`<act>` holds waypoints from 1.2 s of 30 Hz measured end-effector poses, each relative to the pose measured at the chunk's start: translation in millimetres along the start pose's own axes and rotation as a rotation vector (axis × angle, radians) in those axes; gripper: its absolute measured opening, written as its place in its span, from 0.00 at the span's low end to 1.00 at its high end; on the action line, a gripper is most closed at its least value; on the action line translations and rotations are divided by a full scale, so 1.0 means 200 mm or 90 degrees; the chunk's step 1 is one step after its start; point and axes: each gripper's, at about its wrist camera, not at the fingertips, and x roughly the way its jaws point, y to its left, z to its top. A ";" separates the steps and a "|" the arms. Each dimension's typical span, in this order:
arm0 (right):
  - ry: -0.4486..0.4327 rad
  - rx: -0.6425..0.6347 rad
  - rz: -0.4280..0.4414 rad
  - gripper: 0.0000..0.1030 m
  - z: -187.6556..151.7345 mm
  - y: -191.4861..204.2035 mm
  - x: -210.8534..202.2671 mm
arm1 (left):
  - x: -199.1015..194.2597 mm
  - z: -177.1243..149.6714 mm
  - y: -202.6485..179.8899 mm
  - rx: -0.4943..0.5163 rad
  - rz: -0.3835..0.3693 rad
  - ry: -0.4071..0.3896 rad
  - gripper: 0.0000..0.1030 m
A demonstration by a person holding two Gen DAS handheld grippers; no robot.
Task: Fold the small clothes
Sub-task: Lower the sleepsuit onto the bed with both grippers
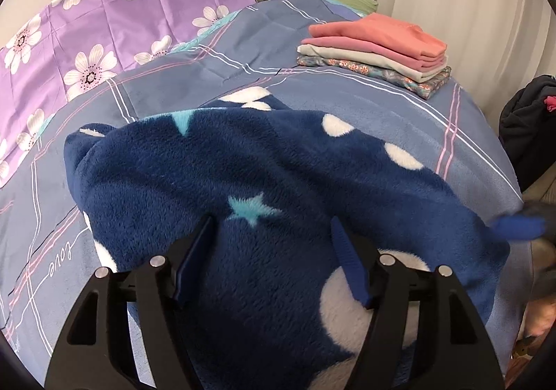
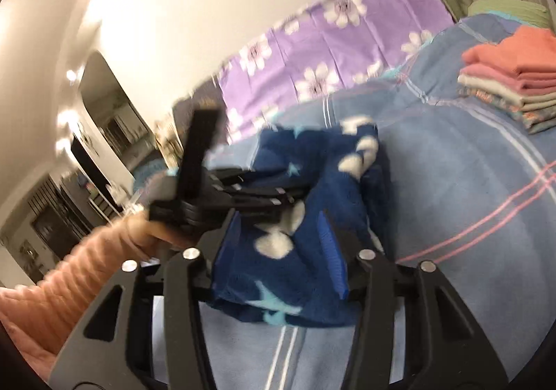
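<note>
Under my left gripper (image 1: 274, 261) lies the fleece garment (image 1: 264, 181), stretching toward the right gripper (image 2: 274, 251); both grippers gape, holding nothing.

I see a navy fleece garment (image 1: 222, 188) with white dots and pale turquoise stars. Under it lies a slate-blue bedspread (image 1: 347, 119) crossed by white and pink lines. At ten o'clock sits a lilac sheet (image 1: 114, 15) printed with white flowers. At two o'clock my stack (image 1: 378, 49) runs coral, pink, cream, then blue floral. My sleeve (image 2: 59, 289) is peach.
</note>
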 end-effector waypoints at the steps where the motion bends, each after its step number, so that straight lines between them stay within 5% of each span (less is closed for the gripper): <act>1: 0.025 0.009 -0.029 0.44 -0.03 -0.04 0.07 | -0.01 -0.01 0.01 -0.002 -0.002 -0.005 0.67; 5: 0.040 -0.013 -0.058 0.40 -0.07 -0.08 0.15 | -0.04 -0.01 -0.01 0.019 0.003 -0.032 0.67; 8: 0.054 -0.022 -0.077 0.41 -0.05 -0.06 0.17 | -0.12 0.03 0.07 -0.026 -0.002 -0.075 0.64; 12: 0.070 -0.028 -0.072 0.42 -0.03 -0.06 0.19 | -0.18 0.10 0.30 -0.119 0.054 -0.118 0.29; 15: 0.074 -0.041 -0.075 0.42 -0.04 -0.04 0.17 | -0.08 0.12 0.44 -0.151 0.086 -0.093 0.19; 18: 0.071 -0.044 -0.078 0.42 -0.03 -0.03 0.20 | 0.22 0.06 0.40 -0.035 0.130 -0.010 0.17; 21: 0.070 -0.051 -0.102 0.42 -0.03 -0.01 0.21 | 0.24 0.06 0.42 -0.097 0.119 -0.040 0.15; 27: 0.074 -0.061 -0.105 0.42 -0.04 -0.01 0.21 | 0.12 0.10 0.40 -0.064 0.109 -0.025 0.20; 30: 0.072 -0.059 -0.107 0.42 -0.04 -0.01 0.21 | -0.01 0.16 0.47 -0.086 0.094 -0.074 0.22; 32: 0.074 -0.061 -0.109 0.43 -0.04 -0.01 0.21 | -0.05 0.18 0.52 -0.106 0.151 -0.099 0.28; 34: 0.076 -0.064 -0.111 0.43 -0.04 -0.01 0.21 | 0.00 0.19 0.58 -0.116 0.173 -0.087 0.28; 36: 0.076 -0.067 -0.109 0.43 -0.04 -0.01 0.22 | 0.20 0.15 0.61 -0.087 0.192 -0.015 0.29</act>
